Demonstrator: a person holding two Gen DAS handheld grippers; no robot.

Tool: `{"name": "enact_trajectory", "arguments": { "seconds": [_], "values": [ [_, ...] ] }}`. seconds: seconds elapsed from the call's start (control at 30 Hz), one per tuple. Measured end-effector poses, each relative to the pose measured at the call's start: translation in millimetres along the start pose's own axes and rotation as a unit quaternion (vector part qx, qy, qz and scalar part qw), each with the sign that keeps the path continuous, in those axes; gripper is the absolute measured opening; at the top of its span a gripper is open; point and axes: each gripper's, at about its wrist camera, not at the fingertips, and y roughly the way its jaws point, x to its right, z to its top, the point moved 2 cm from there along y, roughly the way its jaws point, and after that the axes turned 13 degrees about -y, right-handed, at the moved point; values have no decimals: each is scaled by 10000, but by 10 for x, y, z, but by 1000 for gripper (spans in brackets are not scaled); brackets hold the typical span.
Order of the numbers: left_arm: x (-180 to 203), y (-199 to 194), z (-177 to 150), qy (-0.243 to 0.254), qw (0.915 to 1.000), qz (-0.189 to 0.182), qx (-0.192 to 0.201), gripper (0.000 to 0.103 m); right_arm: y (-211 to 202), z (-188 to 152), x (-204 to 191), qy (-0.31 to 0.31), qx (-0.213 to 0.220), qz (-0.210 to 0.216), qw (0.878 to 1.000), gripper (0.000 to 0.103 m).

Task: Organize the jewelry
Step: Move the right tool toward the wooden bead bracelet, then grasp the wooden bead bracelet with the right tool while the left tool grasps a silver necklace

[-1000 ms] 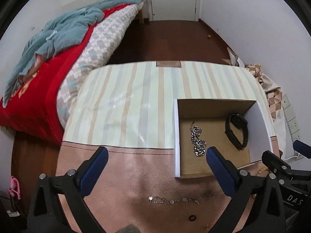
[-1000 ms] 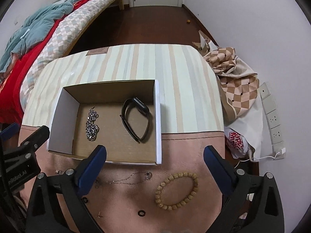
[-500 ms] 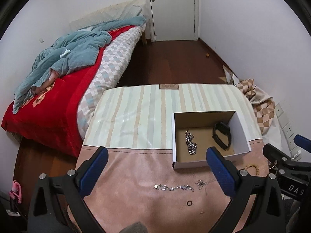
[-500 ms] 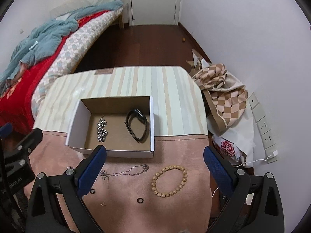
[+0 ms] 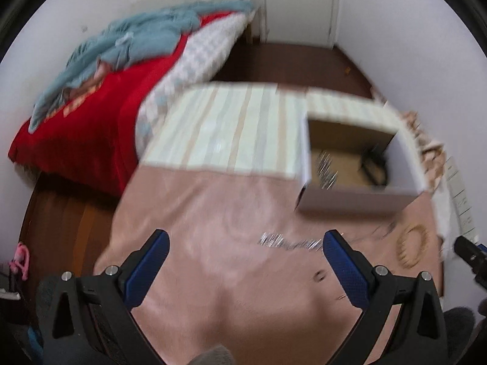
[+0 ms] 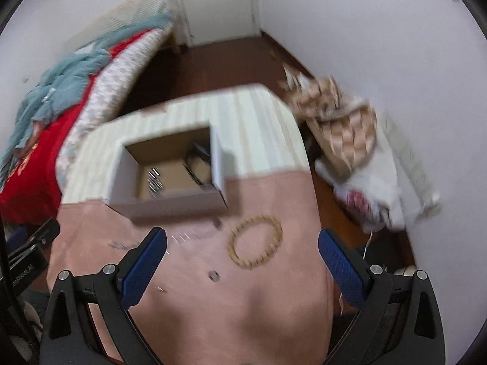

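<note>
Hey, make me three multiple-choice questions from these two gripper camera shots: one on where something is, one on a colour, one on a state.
1. Where does the round wooden bead bracelet lie?
A. inside the box
B. on the pink cloth in front of the box
C. on the bed

2. What colour are the pads on the gripper fingers?
A. blue
B. yellow
C. white

3. How is the right gripper?
A. shut on the bracelet
B. shut on a chain
C. open and holding nothing

Answers:
1. B: the bracelet lies on the pink cloth, on the near side of the open cardboard box.
2. A: both pads show blue.
3. C: its fingers stand wide apart with nothing between them.
</note>
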Motion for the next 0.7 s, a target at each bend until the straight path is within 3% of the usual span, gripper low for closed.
{"name": "enact_trajectory", "arguments": {
  "seconds": [0.03, 0.1, 0.3, 0.57, 0.63, 0.7],
  "values": [
    [-21, 114, -67, 12, 9999, 80, -138, 103, 94, -69, 58, 81, -101, 27, 9999, 93],
    [-46, 286, -159, 25, 9993, 235, -303, 103, 360, -235, 195, 336, -380, 118, 9986, 74],
    [-39, 558, -244, 81, 9980, 452, -435, 103, 868, -438, 439, 811, -528, 149, 9952, 63],
    [-105, 811, -205, 1, 9964, 453, -719, 102, 1171, -228, 253, 323, -610, -456, 9966, 53],
    [-121, 872, -186, -42, 9960, 296, -837, 102, 1182, -196, 202, 192, -608, -610, 9961, 46],
    [-131, 933, -180, -129, 9946, 71, -1029, 102, 1176, -177, 170, 153, -560, -591, 9966, 27]
  ]
}}
